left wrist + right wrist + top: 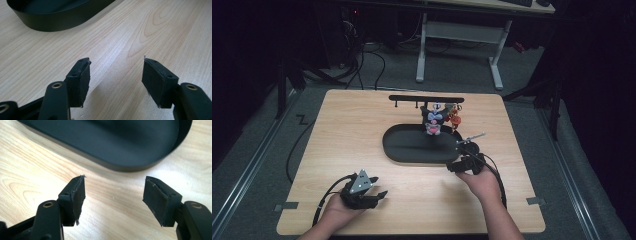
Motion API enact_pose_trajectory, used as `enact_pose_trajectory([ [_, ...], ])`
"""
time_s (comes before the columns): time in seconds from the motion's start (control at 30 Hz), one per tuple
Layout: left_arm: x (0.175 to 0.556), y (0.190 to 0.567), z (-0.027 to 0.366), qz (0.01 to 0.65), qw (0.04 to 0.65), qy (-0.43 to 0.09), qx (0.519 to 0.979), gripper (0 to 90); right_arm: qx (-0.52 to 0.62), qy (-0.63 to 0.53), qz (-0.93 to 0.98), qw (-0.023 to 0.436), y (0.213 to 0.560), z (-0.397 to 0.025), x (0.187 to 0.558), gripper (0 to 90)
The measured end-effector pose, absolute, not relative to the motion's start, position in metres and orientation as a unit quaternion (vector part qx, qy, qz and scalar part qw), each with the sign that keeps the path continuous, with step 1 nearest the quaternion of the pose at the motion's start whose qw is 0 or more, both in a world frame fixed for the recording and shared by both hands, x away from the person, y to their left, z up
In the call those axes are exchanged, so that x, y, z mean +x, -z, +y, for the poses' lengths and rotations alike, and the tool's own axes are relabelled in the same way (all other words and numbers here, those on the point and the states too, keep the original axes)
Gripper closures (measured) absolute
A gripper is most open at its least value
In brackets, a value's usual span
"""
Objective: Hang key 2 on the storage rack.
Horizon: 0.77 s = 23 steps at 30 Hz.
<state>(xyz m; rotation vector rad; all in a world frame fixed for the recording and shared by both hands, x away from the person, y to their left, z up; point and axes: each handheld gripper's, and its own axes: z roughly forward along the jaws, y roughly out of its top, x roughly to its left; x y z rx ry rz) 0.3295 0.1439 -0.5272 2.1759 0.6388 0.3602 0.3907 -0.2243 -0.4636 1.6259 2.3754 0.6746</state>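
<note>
Your left gripper (379,194) sits at 7 o'clock on the table (352,125), jaws wide apart and holding nothing. Your right gripper (460,161) rests at 5 o'clock, just beside the black tray's (412,145) near right rim, jaws also wide and empty. The tray lies at centre. The high view adds what the gripper views lack: a black rack (426,99) at 12 o'clock with a dark toy figure (434,119) and an orange charm (454,119) hanging from it. The right gripper view shows the tray's rim (130,167) close ahead of the jaws; the left gripper view shows it (57,23) farther off at 11 o'clock.
</note>
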Motion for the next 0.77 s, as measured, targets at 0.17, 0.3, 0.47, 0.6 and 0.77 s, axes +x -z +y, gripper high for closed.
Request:
enact_pose_trajectory([
  [0.17,0.329,0.528,0.143,0.255,0.409,-0.142,0.865,39.7,0.540,-0.264,0.791,0.112,0.478,-0.236,0.370,34.8],
  [0.3,0.330,0.529,0.143,0.255,0.407,-0.141,0.866,39.7,0.532,-0.297,0.780,0.139,0.491,-0.243,0.346,32.4],
  [0.47,0.329,0.528,0.143,0.258,0.409,-0.137,0.865,39.5,0.537,-0.354,0.744,0.183,0.511,-0.257,0.296,32.9],
  [0.6,0.329,0.526,0.143,0.260,0.415,-0.136,0.861,39.2,0.539,-0.353,0.740,0.193,0.512,-0.266,0.279,20.9],
  [0.77,0.328,0.524,0.143,0.263,0.421,-0.135,0.858,38.5,0.544,-0.375,0.725,0.194,0.514,-0.272,0.281,17.1],
])
